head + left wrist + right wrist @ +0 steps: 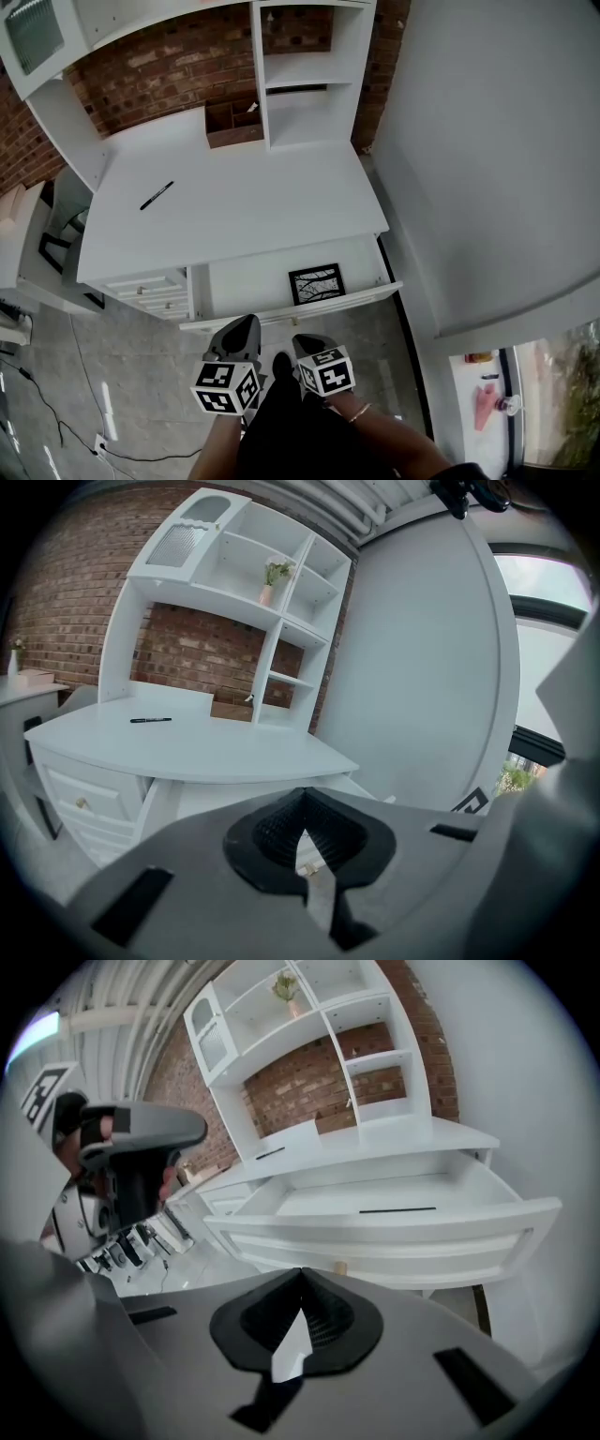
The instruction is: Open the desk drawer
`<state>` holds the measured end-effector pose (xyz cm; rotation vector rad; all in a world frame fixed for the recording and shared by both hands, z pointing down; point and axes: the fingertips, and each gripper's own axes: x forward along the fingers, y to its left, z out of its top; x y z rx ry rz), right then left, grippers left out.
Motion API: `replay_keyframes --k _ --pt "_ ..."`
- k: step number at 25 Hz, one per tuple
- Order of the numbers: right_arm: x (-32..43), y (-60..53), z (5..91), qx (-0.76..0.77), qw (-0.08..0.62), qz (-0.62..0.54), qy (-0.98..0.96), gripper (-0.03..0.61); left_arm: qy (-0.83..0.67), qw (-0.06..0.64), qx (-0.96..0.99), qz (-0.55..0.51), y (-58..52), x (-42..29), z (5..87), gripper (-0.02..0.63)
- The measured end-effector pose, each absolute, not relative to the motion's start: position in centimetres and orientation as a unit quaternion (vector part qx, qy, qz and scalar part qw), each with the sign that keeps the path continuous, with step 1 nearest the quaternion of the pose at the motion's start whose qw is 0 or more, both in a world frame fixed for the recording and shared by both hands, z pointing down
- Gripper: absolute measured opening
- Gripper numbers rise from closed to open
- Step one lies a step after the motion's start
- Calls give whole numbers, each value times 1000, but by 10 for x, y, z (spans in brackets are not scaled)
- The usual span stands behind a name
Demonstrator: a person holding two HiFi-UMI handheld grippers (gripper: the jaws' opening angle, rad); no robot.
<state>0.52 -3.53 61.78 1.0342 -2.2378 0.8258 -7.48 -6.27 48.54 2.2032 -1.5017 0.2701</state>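
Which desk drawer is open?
The wide centre drawer, pulled out with a picture frame inside; the small drawers at its left are shut.

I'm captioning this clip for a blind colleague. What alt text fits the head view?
Seen from above, the wide drawer of a white desk stands pulled open, with a black-framed picture lying in its right part. Below it, the left gripper and right gripper are held clear of the drawer, close to the person. A black pen lies on the desk.
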Motion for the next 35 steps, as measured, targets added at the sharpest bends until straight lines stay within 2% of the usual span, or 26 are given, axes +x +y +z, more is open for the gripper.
replay_keyframes --k 8,15,35 --pt "27 -33 533 390 162 275 -863 5 -555 224 795 93 -45 -67 480 8" --pt "58 -27 486 417 104 245 -869 4 -559 218 796 84 -29 -62 471 8" --pt "84 -2 443 439 56 192 -876 4 -565 189 800 67 2 -52 443 8"
